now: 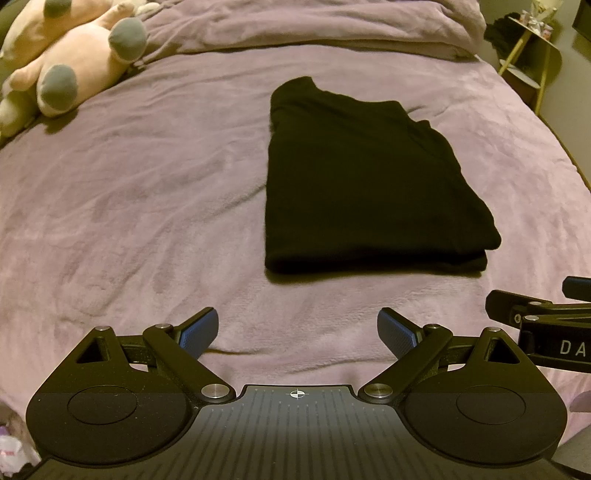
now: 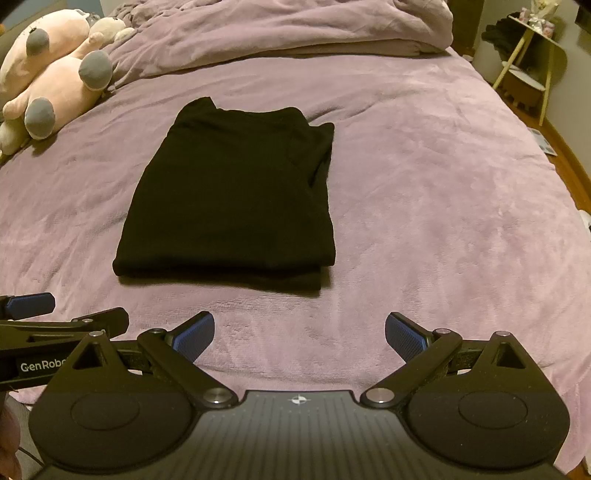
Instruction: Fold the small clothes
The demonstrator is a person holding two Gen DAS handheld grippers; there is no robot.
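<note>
A black garment point(image 1: 364, 181) lies folded into a neat rectangle on the purple bedspread point(image 1: 147, 184); it also shows in the right wrist view point(image 2: 236, 199). My left gripper point(image 1: 297, 334) is open and empty, held back from the garment's near edge. My right gripper point(image 2: 299, 336) is open and empty too, just short of the garment's near right corner. Each gripper shows at the edge of the other's view: the right one point(image 1: 539, 314) and the left one point(image 2: 33, 314).
A pink plush toy point(image 1: 70, 62) with grey feet lies at the far left point(image 2: 55, 85). A bunched purple duvet point(image 1: 314, 26) sits along the head of the bed. A small yellow-legged side table point(image 2: 528, 62) stands off the bed's far right.
</note>
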